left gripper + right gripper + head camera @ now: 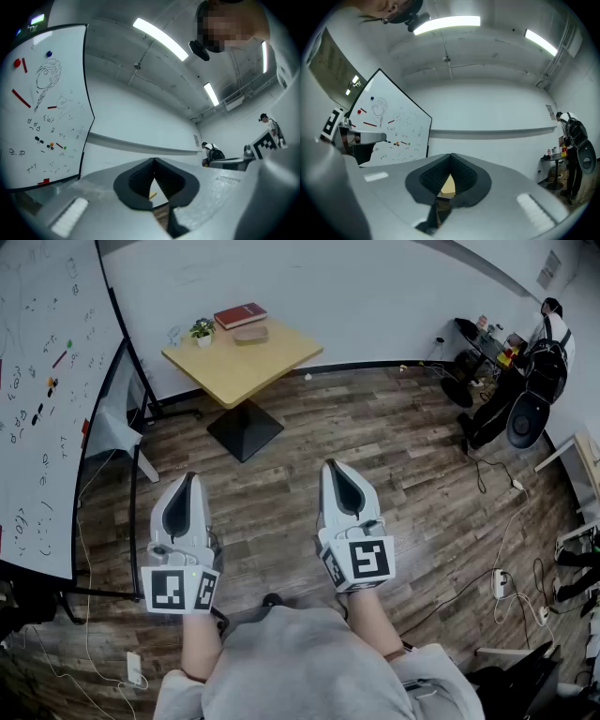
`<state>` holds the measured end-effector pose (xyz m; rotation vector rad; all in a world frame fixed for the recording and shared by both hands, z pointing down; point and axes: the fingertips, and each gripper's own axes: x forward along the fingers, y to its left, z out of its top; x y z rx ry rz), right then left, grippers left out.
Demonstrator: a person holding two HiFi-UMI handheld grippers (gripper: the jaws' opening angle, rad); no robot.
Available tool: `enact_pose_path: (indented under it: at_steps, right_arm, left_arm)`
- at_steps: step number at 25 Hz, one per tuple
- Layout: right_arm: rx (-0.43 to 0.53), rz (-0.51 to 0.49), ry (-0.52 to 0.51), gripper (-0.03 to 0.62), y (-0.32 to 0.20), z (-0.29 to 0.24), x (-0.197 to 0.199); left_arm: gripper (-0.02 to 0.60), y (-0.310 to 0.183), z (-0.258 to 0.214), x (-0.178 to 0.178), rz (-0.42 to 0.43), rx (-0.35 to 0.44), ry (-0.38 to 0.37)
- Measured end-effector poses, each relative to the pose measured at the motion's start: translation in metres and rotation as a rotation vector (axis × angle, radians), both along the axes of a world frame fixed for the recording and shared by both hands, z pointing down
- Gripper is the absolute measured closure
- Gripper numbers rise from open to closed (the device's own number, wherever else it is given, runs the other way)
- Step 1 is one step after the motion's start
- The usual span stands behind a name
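Both empty, jaws together: left gripper (192, 476), right gripper (331, 465); table (253, 364) edge well ahead.

Whiteboard (42, 399) scribbles illegible; nothing readable

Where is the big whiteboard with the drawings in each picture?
Head view: the whiteboard fills the left edge.
Left gripper view: upper left.
Right gripper view: left of the middle.
Shared landmark: the yellow table, which shows as a sliver low in the middle of both gripper views.
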<state>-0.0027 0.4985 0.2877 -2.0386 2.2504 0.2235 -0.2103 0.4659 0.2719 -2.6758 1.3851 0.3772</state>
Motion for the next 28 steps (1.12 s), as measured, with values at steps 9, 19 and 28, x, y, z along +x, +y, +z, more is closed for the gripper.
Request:
enact_pose_path:
  at_steps: [9,19,28]
  right_arm:
    - [0.002,0.005,0.007,0.594,-0.001,-0.001,-0.004]
    - [0.051,0.022,-0.005,0.594,0.004,-0.009,-0.005]
    - [0.020,0.023,-0.002,0.594,-0.011,-0.002,-0.005]
  left_arm:
    - [0.578,-0.002,-0.001,-0.003,0.004,0.005,0.005]
    - [0.578,-0.004,-0.002,-0.001,0.026,0.028,-0.026]
    - [0.578,-0.018,0.002,-0.001,0.033,0.013,-0.016]
